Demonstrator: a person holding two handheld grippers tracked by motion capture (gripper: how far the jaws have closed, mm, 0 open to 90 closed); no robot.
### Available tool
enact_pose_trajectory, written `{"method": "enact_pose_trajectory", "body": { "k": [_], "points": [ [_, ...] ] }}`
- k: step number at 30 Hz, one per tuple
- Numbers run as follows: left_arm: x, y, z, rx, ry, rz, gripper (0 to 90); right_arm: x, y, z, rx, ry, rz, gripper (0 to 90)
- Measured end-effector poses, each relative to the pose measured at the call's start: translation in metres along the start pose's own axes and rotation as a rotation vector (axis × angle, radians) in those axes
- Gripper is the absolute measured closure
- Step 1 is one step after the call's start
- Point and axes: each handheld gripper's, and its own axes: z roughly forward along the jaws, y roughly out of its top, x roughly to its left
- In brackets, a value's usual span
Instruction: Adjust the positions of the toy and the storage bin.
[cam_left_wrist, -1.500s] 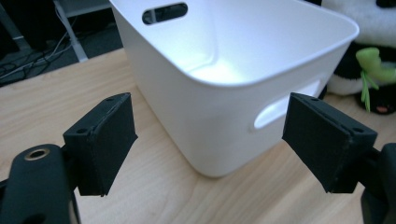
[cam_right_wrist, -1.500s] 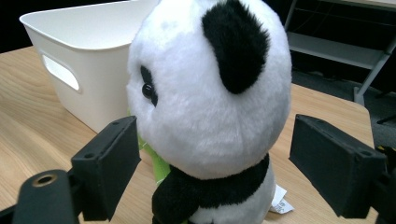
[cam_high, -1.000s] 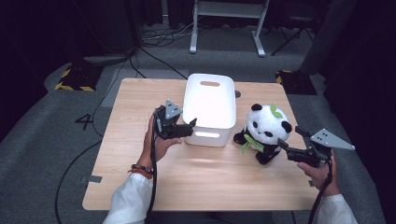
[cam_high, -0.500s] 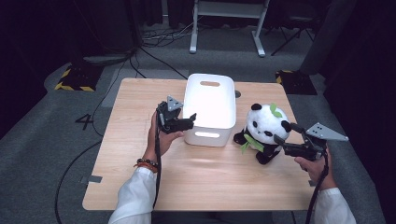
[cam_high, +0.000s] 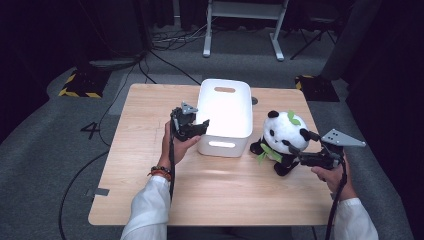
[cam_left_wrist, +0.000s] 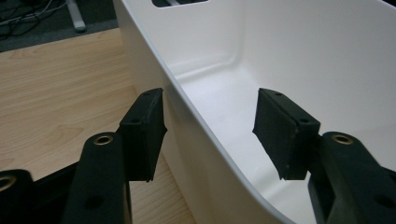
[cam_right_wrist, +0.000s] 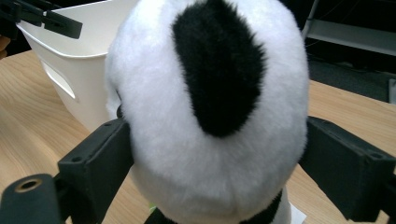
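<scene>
Two tools are seen at a wooden worktop. The left tool is set astride the left wall of a white bin; its jaws have just been closing, yet the pads are not yet pressed on the wall. The right tool is spread wide, with the head of a plush panda between its jaws. The panda is seated just right of the bin.

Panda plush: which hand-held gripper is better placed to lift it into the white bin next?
Right. The right hand-held gripper has its jaws either side of the panda plush. The left hand-held gripper straddles the wall of the white bin, so it likely just steadies that.
</scene>
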Motion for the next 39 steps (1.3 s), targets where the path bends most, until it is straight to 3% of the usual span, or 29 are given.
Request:
{"method": "enact_pose_trajectory", "body": {
  "k": [4, 9, 17, 24, 29, 39],
  "points": [
    [0.0, 0.001, -0.001, 0.005, 0.013, 0.011, 48.2, 0.002, 0.0, 0.004, 0.01, -0.021, -0.001, 10.6],
    [-0.003, 0.001, -0.006, 0.017, 0.021, -0.012, 53.8, 0.004, -0.001, 0.005, -0.002, -0.032, 0.009, 13.9],
    [-0.013, -0.008, -0.025, -0.012, 0.012, -0.007, 54.6, 0.008, -0.002, 0.006, -0.004, -0.044, 0.001, 15.2],
    [-0.019, -0.012, -0.033, 0.006, 0.024, -0.023, 58.2, 0.008, -0.002, 0.006, -0.008, -0.048, 0.004, 15.1],
    [-0.032, -0.018, -0.039, 0.007, 0.036, -0.038, 58.4, 0.008, -0.002, 0.006, -0.008, -0.047, 0.002, 15.0],
    [-0.057, -0.036, -0.056, -0.022, 0.037, -0.004, 54.6, 0.009, -0.003, 0.005, -0.005, -0.049, 0.001, 14.9]
  ]
}}
